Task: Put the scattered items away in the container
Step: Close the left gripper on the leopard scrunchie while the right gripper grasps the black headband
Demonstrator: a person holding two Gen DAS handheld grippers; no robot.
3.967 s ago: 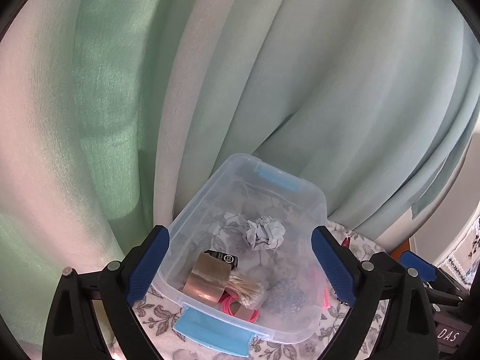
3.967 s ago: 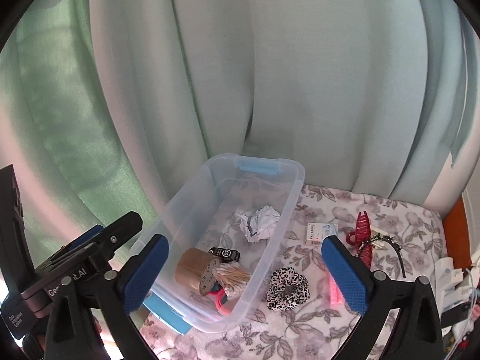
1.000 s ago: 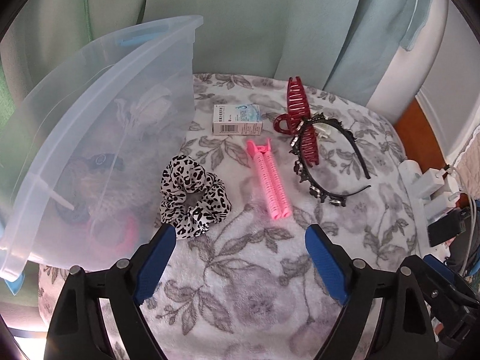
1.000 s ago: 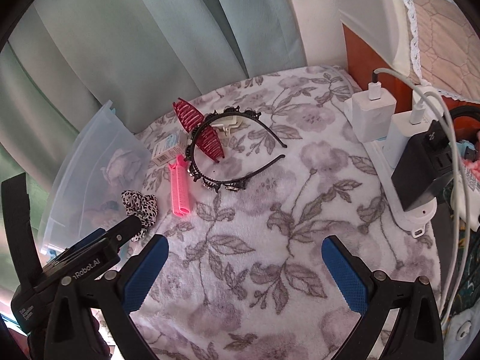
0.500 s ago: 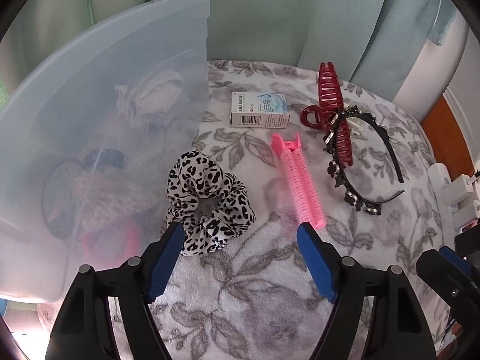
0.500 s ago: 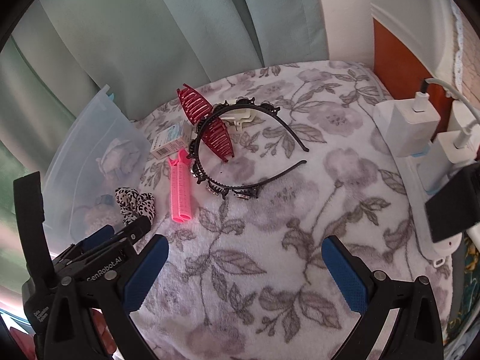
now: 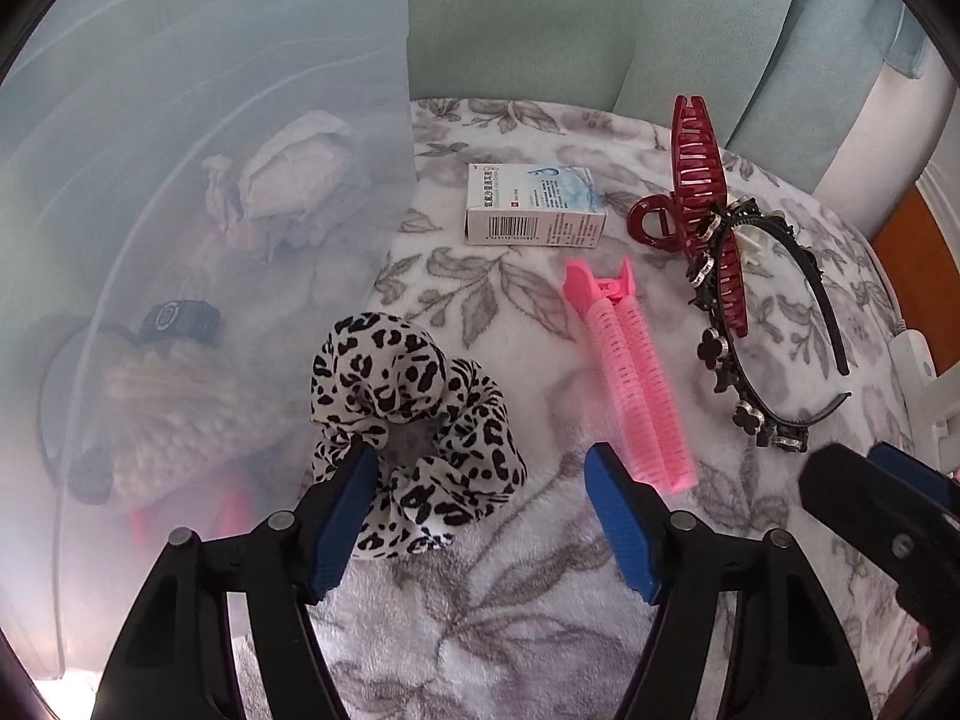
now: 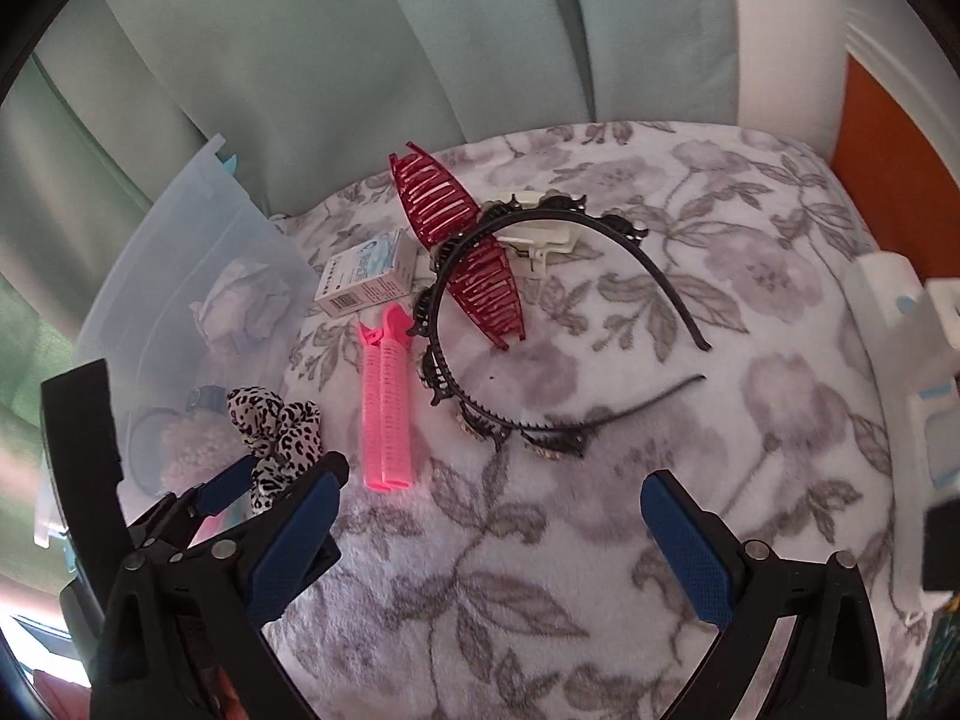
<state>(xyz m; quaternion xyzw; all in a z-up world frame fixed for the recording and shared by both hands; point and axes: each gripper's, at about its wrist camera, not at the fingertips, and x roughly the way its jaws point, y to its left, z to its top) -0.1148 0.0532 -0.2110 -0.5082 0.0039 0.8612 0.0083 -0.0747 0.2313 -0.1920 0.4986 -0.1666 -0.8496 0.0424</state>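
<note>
A leopard-print scrunchie [image 7: 414,420] lies on the floral cloth beside the clear plastic container [image 7: 240,120]. My left gripper [image 7: 480,474] hangs low over it with its jaws closing. The scrunchie's near part sits between them: the left pad [image 7: 351,480] is at its edge and the right pad is apart from it. To the right lie a pink roller clip [image 7: 630,378], a small white box [image 7: 534,204], a dark red claw clip [image 7: 708,180] and a black headband [image 7: 738,372]. My right gripper [image 8: 489,498] is open and empty, just short of the headband [image 8: 540,312].
The container [image 8: 198,228] holds crumpled paper, a tape roll, cotton swabs and a small black item. A white power strip with chargers [image 8: 900,330] runs along the cloth's right edge. Green curtains [image 8: 420,60] hang right behind the cloth.
My left gripper has come down and closer to the scrunchie, and its jaws have narrowed. The right gripper has swung left, away from the chargers and toward the headband.
</note>
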